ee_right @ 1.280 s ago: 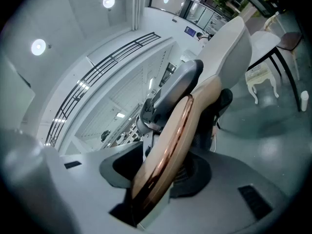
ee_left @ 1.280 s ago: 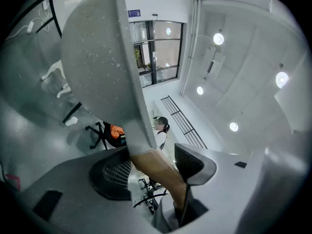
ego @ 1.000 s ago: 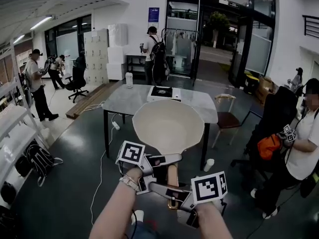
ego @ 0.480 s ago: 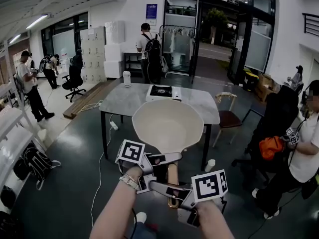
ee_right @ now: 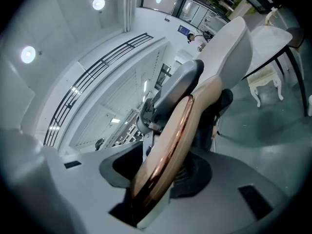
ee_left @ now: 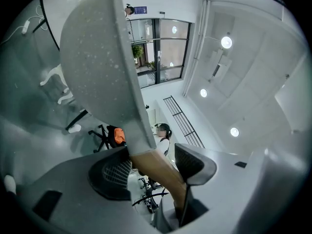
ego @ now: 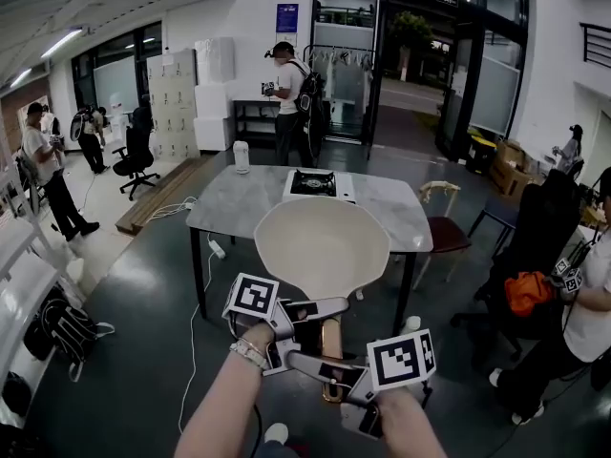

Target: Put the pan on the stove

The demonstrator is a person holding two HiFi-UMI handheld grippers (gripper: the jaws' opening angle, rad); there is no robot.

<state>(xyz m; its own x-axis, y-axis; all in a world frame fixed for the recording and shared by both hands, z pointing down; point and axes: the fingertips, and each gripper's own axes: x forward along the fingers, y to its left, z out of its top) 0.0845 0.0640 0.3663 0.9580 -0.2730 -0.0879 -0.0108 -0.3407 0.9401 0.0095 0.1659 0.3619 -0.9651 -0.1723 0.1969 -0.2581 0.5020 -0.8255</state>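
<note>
Nearing far worktop point(ego: 382, 210) and stove point(ego: 317, 183) since second ago; carrying pan point(ego: 323, 246) ahead, clamping its handle point(ego: 330, 336) with left tongs point(ee_left: 152, 167), near end with right tongs point(ee_right: 165, 165).

Quick headcount: one pan point(ego: 325, 244), one stove point(ego: 315, 183), one table point(ego: 239, 203). Two grippers, the left gripper point(ego: 320, 318) and the right gripper point(ego: 320, 375), one marker cube on each. Five people point(ego: 289, 93) that I can make out: two far left, one far middle, two on the right. One white jug point(ego: 242, 156), one cup point(ego: 412, 324) on the floor, one white chair point(ego: 444, 219), one black office chair point(ego: 134, 158).
</note>
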